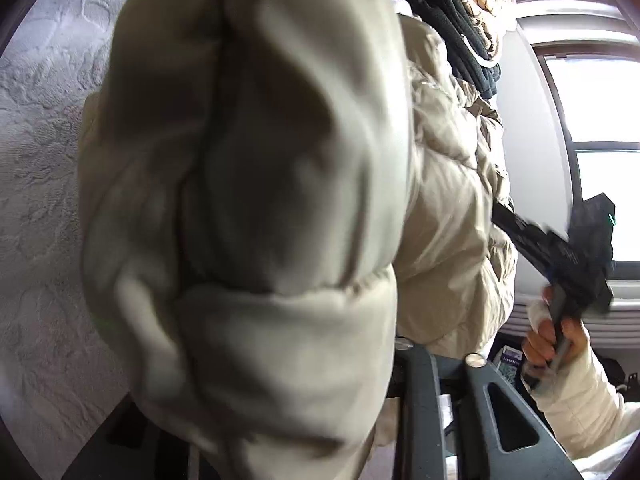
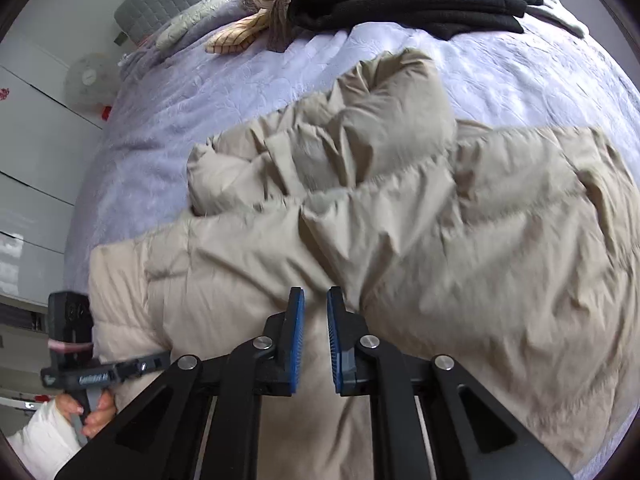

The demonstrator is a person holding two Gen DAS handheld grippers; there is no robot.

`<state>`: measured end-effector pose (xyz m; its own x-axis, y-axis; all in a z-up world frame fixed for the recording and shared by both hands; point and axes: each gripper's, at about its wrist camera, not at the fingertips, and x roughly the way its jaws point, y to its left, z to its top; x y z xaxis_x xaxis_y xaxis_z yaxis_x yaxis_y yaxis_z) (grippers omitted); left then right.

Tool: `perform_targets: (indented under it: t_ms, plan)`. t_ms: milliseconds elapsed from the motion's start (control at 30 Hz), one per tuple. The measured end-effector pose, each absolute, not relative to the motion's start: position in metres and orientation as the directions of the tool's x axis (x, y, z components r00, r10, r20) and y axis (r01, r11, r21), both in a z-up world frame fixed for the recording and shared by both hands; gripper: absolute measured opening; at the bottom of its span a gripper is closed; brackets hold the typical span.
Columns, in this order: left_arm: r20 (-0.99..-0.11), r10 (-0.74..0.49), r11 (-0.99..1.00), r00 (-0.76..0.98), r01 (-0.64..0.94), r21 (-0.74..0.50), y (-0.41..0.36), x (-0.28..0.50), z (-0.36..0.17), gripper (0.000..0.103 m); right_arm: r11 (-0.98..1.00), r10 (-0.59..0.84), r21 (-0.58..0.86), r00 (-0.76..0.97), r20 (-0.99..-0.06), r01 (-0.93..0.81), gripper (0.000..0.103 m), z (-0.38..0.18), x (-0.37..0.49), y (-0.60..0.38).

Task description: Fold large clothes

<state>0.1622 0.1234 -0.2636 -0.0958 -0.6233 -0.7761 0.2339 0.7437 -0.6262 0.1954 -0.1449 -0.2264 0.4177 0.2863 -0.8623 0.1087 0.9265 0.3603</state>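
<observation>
The right tongs (image 2: 316,332) hover just above one beige puffer jacket (image 2: 400,240), pads narrowly apart and empty. The left tongs (image 2: 160,360) are buried in its edge; their grip cannot be told. The jacket lies on the lavender bed (image 2: 200,92), near one black garment (image 2: 400,4).

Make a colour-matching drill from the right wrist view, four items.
Items:
1. puffer jacket
2. pile of clothes at the far end of the bed
3. bedspread
4. fan beside the bed

Colours:
a. lavender
b. black
c. beige
d. white

Pairs: 1-c, 2-b, 3-a, 4-d
</observation>
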Motion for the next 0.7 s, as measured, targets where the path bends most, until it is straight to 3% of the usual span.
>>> perform_targets:
  t_ms: [167, 300, 433, 567, 700]
  plan:
    - [-0.781, -0.622, 0.747, -0.055, 0.257, -0.613, 0.116, 0.150, -0.237, 0.031, 0.877, 0.352, 0.433, 0.335, -0.874, 0.207, 0.006, -0.271, 0.241, -0.155]
    - [-0.801, -0.595, 0.770, -0.066, 0.238, -0.592, 0.112, 0.148, -0.242, 0.031, 0.869, 0.379, 0.461, 0.356, -0.854, 0.182, 0.006, -0.240, 0.213, -0.167]
    - [-0.806, -0.589, 0.778, -0.068, 0.222, -0.587, 0.108, 0.149, -0.239, 0.031, 0.878, 0.391, 0.461, 0.363, -0.846, 0.130, 0.006, -0.214, 0.132, -0.172]
    - [-0.826, -0.558, 0.802, -0.079, 0.206, -0.561, 0.100, 0.151, -0.227, 0.031, 0.877, 0.383, 0.453, 0.337, -0.860, 0.160, 0.006, -0.252, 0.088, -0.162]
    - [-0.817, -0.570, 0.786, -0.088, 0.229, -0.574, 0.062, 0.136, -0.178, 0.026, 0.853, 0.396, 0.481, 0.348, -0.850, 0.202, 0.006, -0.285, 0.093, -0.173]
